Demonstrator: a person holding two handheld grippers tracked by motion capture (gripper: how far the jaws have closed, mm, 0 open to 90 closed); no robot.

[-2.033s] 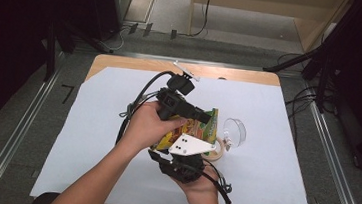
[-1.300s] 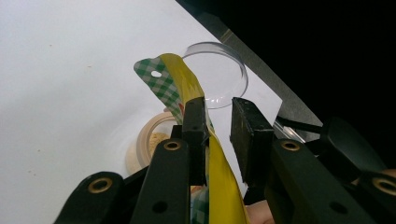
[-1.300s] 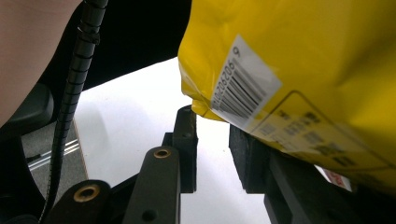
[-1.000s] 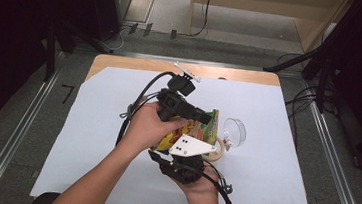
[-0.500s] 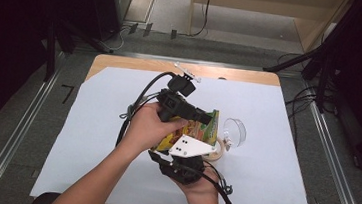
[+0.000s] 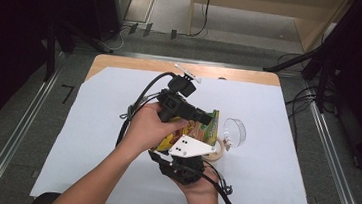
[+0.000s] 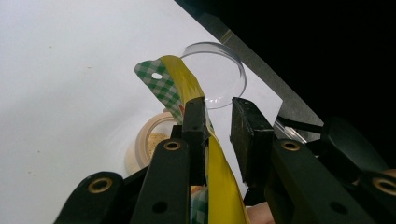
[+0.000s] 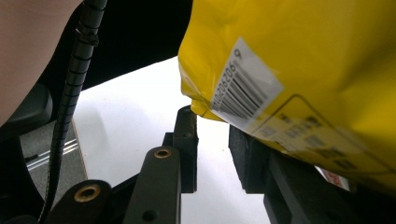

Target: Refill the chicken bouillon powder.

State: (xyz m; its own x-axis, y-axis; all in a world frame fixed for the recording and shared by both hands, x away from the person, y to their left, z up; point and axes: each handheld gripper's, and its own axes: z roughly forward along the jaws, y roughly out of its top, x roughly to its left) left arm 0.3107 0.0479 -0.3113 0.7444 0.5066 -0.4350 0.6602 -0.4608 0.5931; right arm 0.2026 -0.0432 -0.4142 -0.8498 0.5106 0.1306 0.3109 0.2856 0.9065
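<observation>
While the hands hold level with where they stood over the past two seconds, nothing in the high view has shifted: the snack bag (image 6: pixel 202 129) sits in the same spot between the two tools, so the work looks paused at the point of getting a hold on the bag, not past it. The left gripper (image 7: pixel 217 105) has its jaws a little spread. The bag's (image 7: pixel 183 77) yellow edge and green-checked header run up between them, lying flat against the jaw on the left of that view, with a clear gap to the other pad. Beyond the jaw tips lie a clear round lid (image 7: pixel 219 74) and, lower down beside the jaws, a roll of tape (image 7: pixel 145 140). The right gripper (image 8: pixel 212 126) also has its jaws parted, white table (image 8: pixel 135 116) showing through the gap. The bag's (image 8: pixel 303 56) barcoded back hangs just above the tips, its corner dipping toward the opening without being pinched. My reading is that neither tool yet grips it firmly. The high view gives the layout that the close views lack, with bag, tape and lid clustered together, whereas the jaw gaps are plain from the gripper views.
</observation>
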